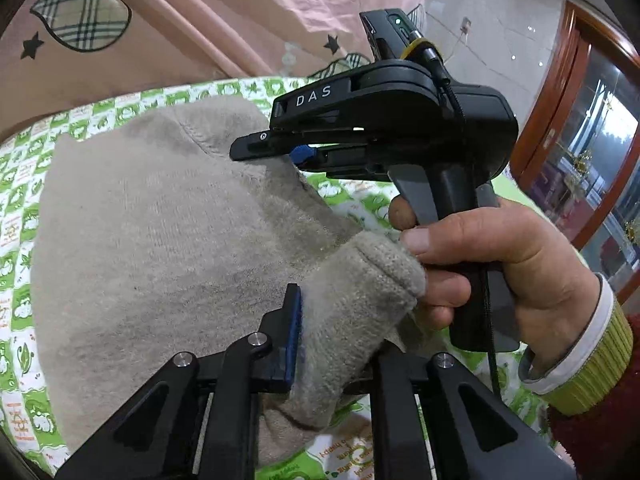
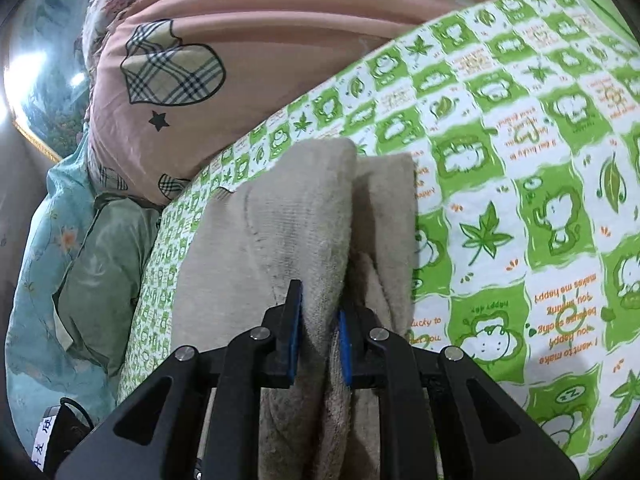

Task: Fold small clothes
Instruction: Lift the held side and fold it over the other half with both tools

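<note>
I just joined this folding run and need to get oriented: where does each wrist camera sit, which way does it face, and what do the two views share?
Left wrist: sits behind the left gripper, looking along its fingers over the beige knit garment toward the right gripper and right hand.
Right wrist: sits behind the right gripper, which clamps a garment fold, facing the pink quilt.
Shared: garment and green frog-print sheet.

Beige sweater (image 1: 160,216): fuzzy, matt knit with ribbed cuff. Bed sheet (image 2: 500,168): smooth printed green-and-white cloth. Pink quilt (image 2: 248,32) beyond the sheet: soft matt fabric. Fingers (image 2: 294,332): matt black plastic, blue rubbery pads, shiny metal pins.
</note>
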The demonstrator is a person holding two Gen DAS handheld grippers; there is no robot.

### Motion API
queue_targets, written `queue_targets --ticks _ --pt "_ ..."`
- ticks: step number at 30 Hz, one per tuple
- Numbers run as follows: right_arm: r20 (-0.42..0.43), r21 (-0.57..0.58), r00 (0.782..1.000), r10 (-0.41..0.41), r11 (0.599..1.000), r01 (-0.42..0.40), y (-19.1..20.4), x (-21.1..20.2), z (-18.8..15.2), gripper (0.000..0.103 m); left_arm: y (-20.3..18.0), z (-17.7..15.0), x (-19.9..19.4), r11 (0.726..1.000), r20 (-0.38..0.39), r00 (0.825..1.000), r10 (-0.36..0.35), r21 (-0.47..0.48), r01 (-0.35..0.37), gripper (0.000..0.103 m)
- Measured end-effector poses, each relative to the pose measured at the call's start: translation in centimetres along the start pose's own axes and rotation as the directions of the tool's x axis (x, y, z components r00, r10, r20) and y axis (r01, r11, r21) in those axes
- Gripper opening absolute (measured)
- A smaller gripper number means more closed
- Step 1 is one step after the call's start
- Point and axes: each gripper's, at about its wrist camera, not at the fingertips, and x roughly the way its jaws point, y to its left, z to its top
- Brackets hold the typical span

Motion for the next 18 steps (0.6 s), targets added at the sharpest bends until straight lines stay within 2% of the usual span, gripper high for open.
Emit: queue_targets --ticks 4,5,6,7,8,9,14,18 --pt "0.024 0.007 0.999 -0.048 0.999 0.048 0.4 -1.8 -0.7 0.027 0.1 -0.1 0.2 1.000 -0.028 1.000 -0.004 -0.008 0.004 0.021" --pt "0.035 0.003 0.997 -0.066 0.998 0.066 0.7 -2.5 -0.9 0.032 0.2 0.0 0.0 1.000 -0.035 0.999 -0.014 -0.015 0.013 0.031" --pt "0.047 0.000 0.996 -0.081 0.997 0.081 0.8 -3.2 -1.1 0.046 0.6 0.0 -0.3 1.000 -0.041 0.999 -0.021 -0.023 0.020 0.039" --pt "0.060 0.000 0.994 -0.093 0.996 0.093 0.9 -3.9 -1.3 0.055 0.8 -0.2 -1.0 0.999 -0.048 0.999 -0.022 -0.039 0.020 0.060" --pt "0.079 0.000 0.992 -0.101 0.995 0.101 1.0 -4.8 -1.7 0.069 1.2 -0.4 -1.5 0.998 -0.044 0.999 -0.021 -0.052 0.018 0.071" --pt "0.087 0.000 0.991 -0.101 0.995 0.101 1.0 -5.3 -1.9 0.074 1.5 -0.6 -2.2 0.998 -0.035 0.999 -0.023 -0.062 0.021 0.071" --pt "0.045 0.022 0.995 -0.090 0.996 0.089 0.7 -5.8 -3.0 0.077 4.7 -1.7 -6.1 0.989 -0.005 1.000 -0.016 -0.147 0.015 0.082" --pt "0.013 0.037 0.997 -0.077 0.996 0.076 0.4 -4.6 -3.5 0.078 8.6 -2.2 -8.4 0.968 0.018 1.000 0.020 -0.251 -0.015 0.084"
